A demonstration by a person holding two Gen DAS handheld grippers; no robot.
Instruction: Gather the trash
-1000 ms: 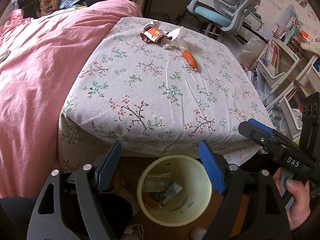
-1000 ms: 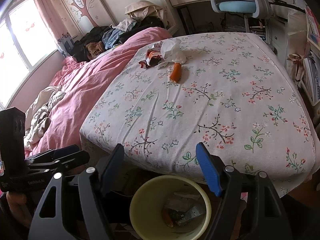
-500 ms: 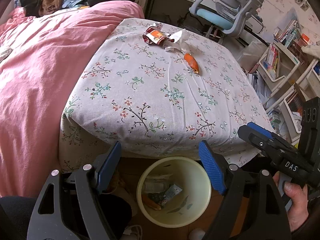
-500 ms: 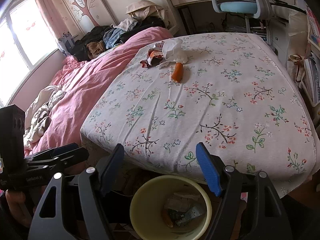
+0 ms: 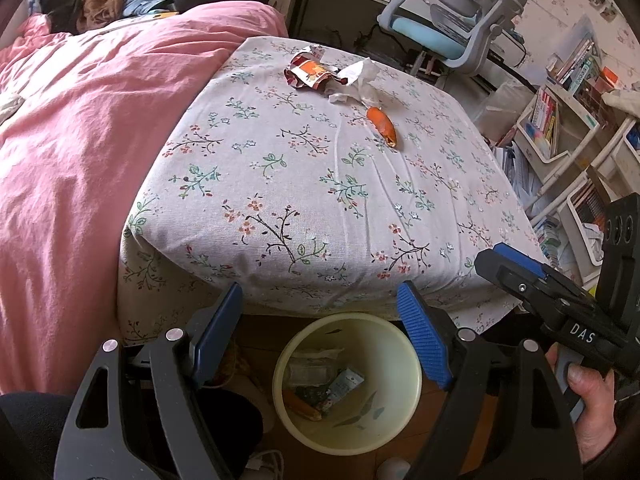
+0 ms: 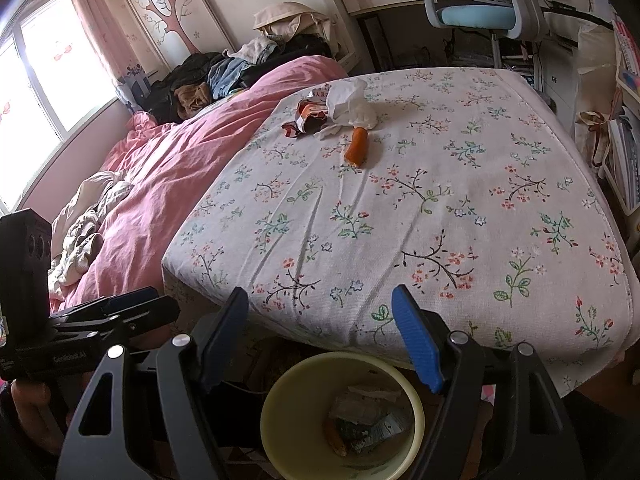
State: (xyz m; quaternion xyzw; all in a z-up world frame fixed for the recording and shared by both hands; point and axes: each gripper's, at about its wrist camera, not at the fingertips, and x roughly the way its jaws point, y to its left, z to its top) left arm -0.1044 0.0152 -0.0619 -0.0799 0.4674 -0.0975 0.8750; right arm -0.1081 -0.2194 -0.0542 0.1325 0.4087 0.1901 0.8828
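1. The left gripper (image 5: 320, 316) and right gripper (image 6: 320, 320) are both hanging spread wide, holding nothing, over the round pale-yellow plastic bin (image 5: 402, 416)
2. On the floral bedsheet (image 5: 304, 184), an orange wrapper (image 5: 382, 125), crumpled white tissue (image 5: 360, 82) and red foil packet (image 5: 306, 72) are lying far off

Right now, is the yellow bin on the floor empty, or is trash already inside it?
Not empty. The bin stands upright below the bed edge with wrappers lying on its bottom; most of its inside is bare.

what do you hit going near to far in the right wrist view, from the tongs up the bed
right tongs → yellow bin → floral mattress → orange sausage → white tissue → blue chair
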